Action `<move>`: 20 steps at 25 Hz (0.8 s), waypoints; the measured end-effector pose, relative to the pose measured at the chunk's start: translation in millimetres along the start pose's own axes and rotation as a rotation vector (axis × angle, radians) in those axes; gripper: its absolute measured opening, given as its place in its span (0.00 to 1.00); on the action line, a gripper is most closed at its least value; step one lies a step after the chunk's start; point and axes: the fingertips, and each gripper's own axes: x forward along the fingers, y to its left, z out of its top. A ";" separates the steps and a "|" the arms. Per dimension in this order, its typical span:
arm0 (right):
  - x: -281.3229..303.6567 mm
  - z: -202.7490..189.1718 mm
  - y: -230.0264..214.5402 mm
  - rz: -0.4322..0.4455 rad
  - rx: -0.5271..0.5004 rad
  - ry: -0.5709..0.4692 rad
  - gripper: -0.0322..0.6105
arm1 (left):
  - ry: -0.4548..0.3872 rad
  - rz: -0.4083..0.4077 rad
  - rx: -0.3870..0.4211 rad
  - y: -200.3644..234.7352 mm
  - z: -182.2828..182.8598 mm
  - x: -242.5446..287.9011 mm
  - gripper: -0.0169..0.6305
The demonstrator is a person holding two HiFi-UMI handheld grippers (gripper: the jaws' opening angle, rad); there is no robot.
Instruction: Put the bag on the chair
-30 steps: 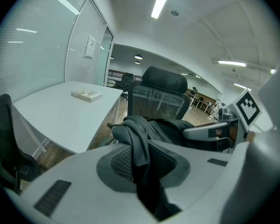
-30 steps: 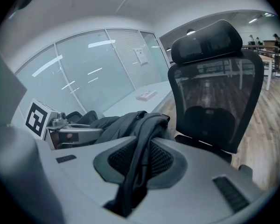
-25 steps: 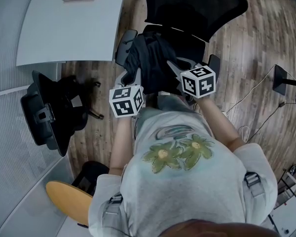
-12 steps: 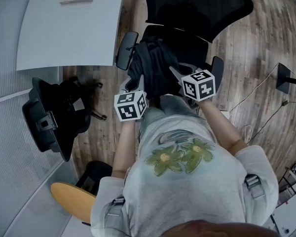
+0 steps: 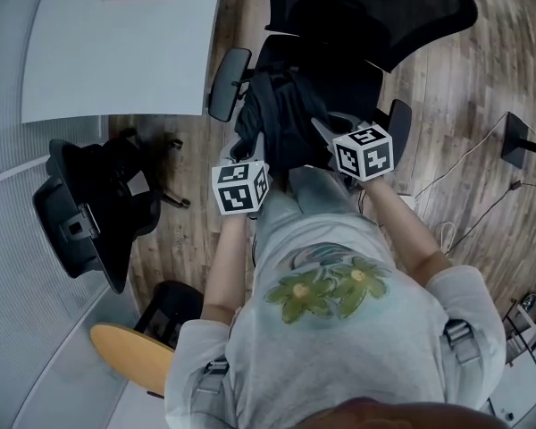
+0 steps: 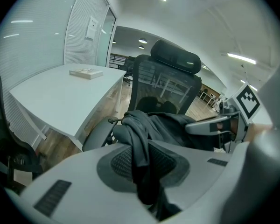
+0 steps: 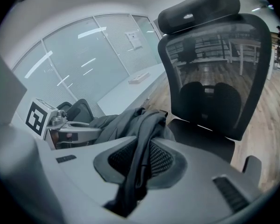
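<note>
— Holding it from both sides, look: the left gripper (image 5: pixel 253 153) and the right gripper (image 5: pixel 324 134) each have their jaws pressed together on a fold of the dark bag (image 5: pixel 281 119), with the cloth pinched flat between them.

— And where is the bag, exactly?

— Slung between the two grippers over the front part of the chair (image 5: pixel 348 70) seat, nearer the left armrest (image 5: pixel 229 83) than the other one. I can't tell whether its underside touches the seat yet. The seat behind it, toward the backrest (image 7: pixel 214 73), looks bare.

— So what would you tell them?

— Bring both hands down level with each other, so the bag doesn't tip toward one arm. I'd also carry it a little deeper toward the backrest before letting go. Left at the front edge, soft cloth like that could slump off onto the floor (image 5: pixel 188 239).

— Let go with both at once?

— I'd wait until the weight sits on the seat and the pinched folds go slack. Then spread both pairs of jaws together and draw back toward the body rather than upward, so no loose fold drags along. That chair likely rolls, so no shoving against it.

— Is the white table (image 5: pixel 116 52) a worry?

— No, it's well apart, beyond the left armrest.
</note>
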 end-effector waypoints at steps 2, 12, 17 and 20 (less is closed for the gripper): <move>6.0 -3.0 -3.8 0.000 0.003 0.008 0.16 | 0.007 0.002 -0.004 3.9 -3.6 6.3 0.14; 32.6 -17.9 -22.8 -0.001 0.022 0.054 0.16 | 0.039 0.002 -0.014 17.3 -21.4 35.5 0.14; 46.0 -27.8 -34.7 0.005 0.032 0.066 0.16 | 0.048 0.004 -0.027 22.6 -31.6 50.3 0.14; 56.7 -32.2 -39.6 0.008 0.036 0.076 0.16 | 0.057 0.010 -0.027 28.9 -37.0 59.2 0.14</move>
